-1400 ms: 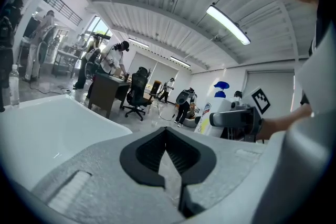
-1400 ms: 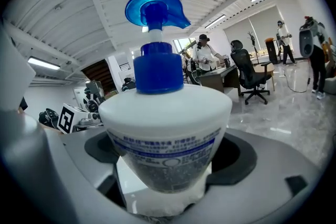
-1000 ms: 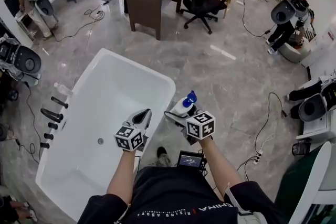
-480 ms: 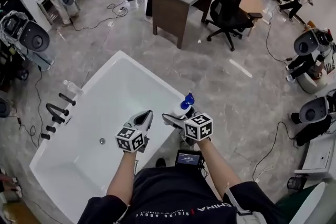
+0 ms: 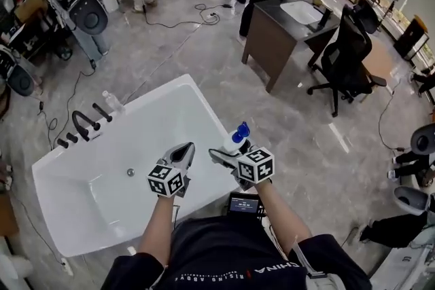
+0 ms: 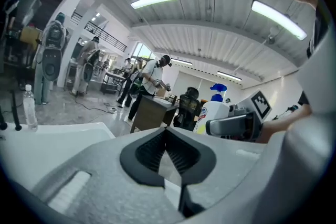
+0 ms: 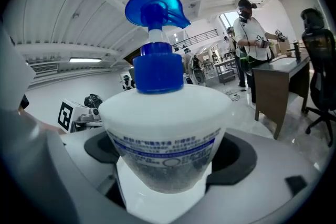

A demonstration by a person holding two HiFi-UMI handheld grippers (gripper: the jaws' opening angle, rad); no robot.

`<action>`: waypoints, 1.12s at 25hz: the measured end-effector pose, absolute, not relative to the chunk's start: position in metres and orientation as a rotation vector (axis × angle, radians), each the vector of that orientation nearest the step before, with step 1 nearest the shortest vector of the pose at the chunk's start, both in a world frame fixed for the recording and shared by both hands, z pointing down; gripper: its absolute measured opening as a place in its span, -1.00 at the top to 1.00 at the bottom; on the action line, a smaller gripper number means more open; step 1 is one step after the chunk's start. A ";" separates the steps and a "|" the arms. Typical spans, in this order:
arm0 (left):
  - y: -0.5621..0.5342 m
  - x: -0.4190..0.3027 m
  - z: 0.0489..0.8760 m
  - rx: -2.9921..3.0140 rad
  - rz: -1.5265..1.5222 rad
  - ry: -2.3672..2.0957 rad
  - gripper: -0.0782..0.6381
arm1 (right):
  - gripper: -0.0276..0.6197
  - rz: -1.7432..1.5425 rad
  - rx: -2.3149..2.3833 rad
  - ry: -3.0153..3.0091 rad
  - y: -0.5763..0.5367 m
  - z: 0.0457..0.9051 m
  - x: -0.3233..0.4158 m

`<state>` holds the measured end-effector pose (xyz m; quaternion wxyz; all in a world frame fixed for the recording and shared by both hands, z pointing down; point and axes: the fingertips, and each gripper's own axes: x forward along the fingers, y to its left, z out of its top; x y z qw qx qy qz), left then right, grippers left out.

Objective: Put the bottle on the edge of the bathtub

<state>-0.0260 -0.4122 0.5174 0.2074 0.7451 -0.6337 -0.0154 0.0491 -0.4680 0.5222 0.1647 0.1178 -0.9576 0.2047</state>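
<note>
A white bottle (image 5: 235, 139) with a blue pump top is held upright, my right gripper (image 5: 230, 150) shut on its body. In the head view it hangs at the right rim of the white bathtub (image 5: 204, 105); I cannot tell whether it touches it. The right gripper view shows the bottle (image 7: 165, 128) filling the space between the jaws of the right gripper (image 7: 168, 157). My left gripper (image 5: 183, 150) is shut and empty, just left of the bottle over the tub's near right part. From the left gripper (image 6: 166, 132), the bottle (image 6: 212, 113) shows on the right.
A black faucet (image 5: 81, 122) and a clear water bottle (image 5: 112, 102) stand on the tub's far left rim. A dark desk (image 5: 285, 30) and an office chair (image 5: 346, 54) stand beyond on the grey floor. People with equipment stand at the back; cables lie across the floor.
The head view has swung, so the tub and room have shifted and turned in the picture. Both grippers keep their places in it, and the right one still holds the bottle by the tub's right rim.
</note>
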 end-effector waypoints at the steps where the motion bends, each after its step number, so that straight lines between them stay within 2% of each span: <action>1: -0.417 -0.030 0.517 2.046 -0.052 -1.801 0.76 | -0.64 0.575 0.298 -2.730 -0.478 0.522 0.046; 8: -0.422 -0.052 0.516 1.844 -0.130 -2.018 0.76 | -0.64 0.533 0.014 -2.715 -0.506 0.529 0.011; 11: -0.412 -0.054 0.516 1.807 -0.063 -2.069 0.76 | -0.64 0.536 -0.061 -2.707 -0.501 0.530 -0.001; 28: -0.380 -0.084 0.506 1.781 -0.094 -2.114 0.76 | -0.64 0.505 -0.135 -2.701 -0.460 0.521 -0.037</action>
